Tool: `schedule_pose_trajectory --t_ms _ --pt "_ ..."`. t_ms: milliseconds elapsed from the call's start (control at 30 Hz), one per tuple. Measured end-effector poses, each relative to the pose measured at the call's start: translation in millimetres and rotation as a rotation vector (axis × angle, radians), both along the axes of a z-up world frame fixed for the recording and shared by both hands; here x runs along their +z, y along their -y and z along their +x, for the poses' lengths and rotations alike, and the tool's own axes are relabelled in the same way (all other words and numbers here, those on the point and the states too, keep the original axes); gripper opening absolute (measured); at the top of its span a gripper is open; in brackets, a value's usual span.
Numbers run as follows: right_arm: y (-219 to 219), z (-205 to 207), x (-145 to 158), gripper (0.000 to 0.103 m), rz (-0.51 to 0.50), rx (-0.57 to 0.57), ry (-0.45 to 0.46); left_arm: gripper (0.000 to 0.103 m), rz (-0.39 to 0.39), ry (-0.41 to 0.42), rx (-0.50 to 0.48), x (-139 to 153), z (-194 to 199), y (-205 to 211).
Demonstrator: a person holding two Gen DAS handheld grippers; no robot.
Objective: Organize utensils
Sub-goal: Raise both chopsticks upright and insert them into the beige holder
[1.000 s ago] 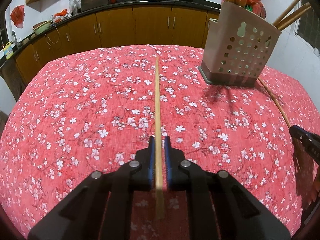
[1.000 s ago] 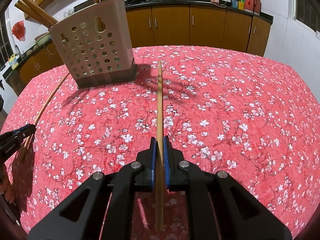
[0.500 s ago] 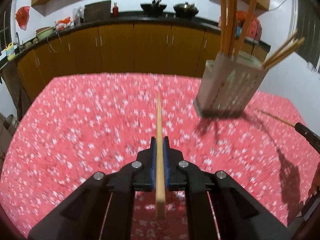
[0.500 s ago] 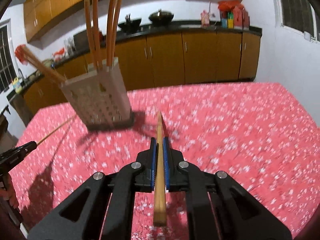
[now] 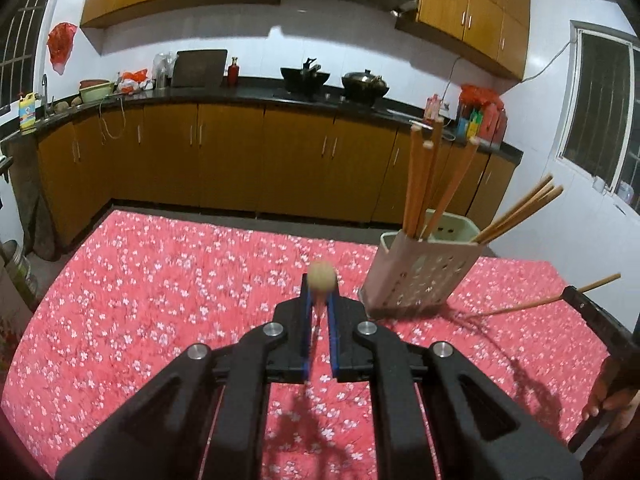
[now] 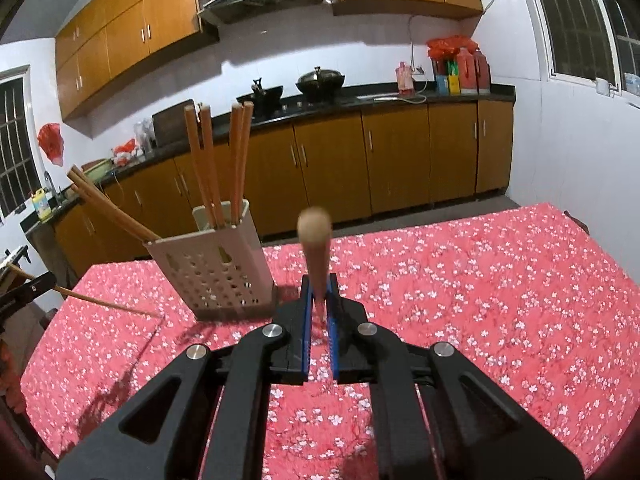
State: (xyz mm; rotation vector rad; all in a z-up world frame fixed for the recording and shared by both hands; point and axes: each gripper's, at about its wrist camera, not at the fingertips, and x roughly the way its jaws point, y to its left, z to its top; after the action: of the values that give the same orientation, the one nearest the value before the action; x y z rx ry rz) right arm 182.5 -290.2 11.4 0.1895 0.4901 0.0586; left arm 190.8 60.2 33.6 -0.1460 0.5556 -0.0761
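Observation:
My left gripper (image 5: pixel 320 304) is shut on a wooden chopstick (image 5: pixel 321 277), held above the red flowered tablecloth (image 5: pixel 160 300); its blurred round end faces the camera. My right gripper (image 6: pixel 319 292) is shut on a second chopstick (image 6: pixel 316 240), also off the table. The perforated beige utensil holder (image 5: pixel 420 276) stands to the right of the left gripper and to the left of the right one (image 6: pixel 216 268), with several chopsticks upright or leaning in it. Each gripper shows at the edge of the other's view, the right one (image 5: pixel 592 308) and the left one (image 6: pixel 24 292).
A hand (image 5: pixel 612 396) grips the right tool's handle at the picture's edge. Behind the table run brown kitchen cabinets (image 5: pixel 280 160) under a dark counter with woks (image 6: pixel 320 80) and bottles. A window (image 6: pixel 580 20) is on the right wall.
Both grippers have risen and tipped upward, lifting their chopsticks off the cloth. The sticks, flat and pointing away before, now show their round ends to the cameras.

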Motion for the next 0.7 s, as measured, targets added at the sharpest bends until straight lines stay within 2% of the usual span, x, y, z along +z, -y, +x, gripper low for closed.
schedule_pose_trajectory --t_ms 233,333,533,700 --pt "-3 -7 25 0.007 0.015 0.034 0.054 0.008 -0.001 0.046 -0.04 21 -6 8" --pt "-6 -11 44 0.007 0.054 0.076 0.089 0.008 -0.006 0.075 -0.075 34 -10 17" --pt "-22 -22 94 0.007 0.116 0.156 0.234 0.008 -0.028 0.154 -0.166 70 -18 39" --pt "-37 -22 126 0.007 0.099 0.158 0.376 0.008 -0.042 0.243 -0.216 101 -20 58"
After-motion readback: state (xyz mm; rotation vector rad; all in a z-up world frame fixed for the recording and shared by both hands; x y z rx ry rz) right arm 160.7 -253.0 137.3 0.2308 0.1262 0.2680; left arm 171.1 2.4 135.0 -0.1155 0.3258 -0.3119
